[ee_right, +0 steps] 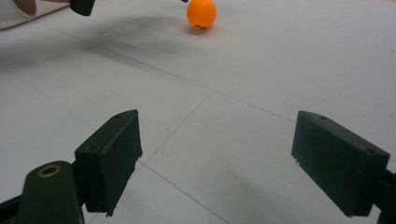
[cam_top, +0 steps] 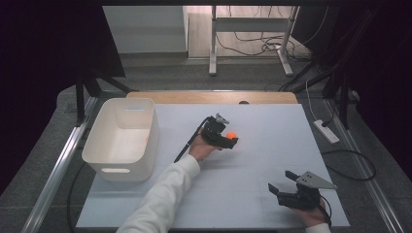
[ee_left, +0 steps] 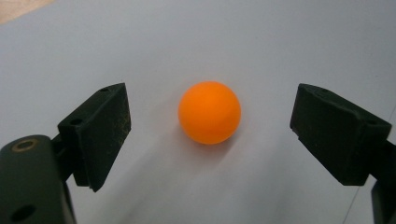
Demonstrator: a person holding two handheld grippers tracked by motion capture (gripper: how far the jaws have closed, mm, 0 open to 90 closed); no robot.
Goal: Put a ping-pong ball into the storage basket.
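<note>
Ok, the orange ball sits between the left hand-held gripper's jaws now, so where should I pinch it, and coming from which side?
Pinch the orange ball across its widest middle, one jaw on each side. It is round and smooth, so an off-centre squeeze would probably pop it out. The left hand-held gripper is open and already straddles it on the white table, jaws apart from it, so keep that line and close evenly.

One orange ball (cam_top: 231, 135) is counted on the white table (cam_top: 262, 121), near its middle. One white bin (cam_top: 122, 139) is counted at the left of the table. Two grippers are counted: the left gripper (cam_top: 224, 141) around the ball, and the right gripper (cam_top: 283, 183) near the right corner.
</note>
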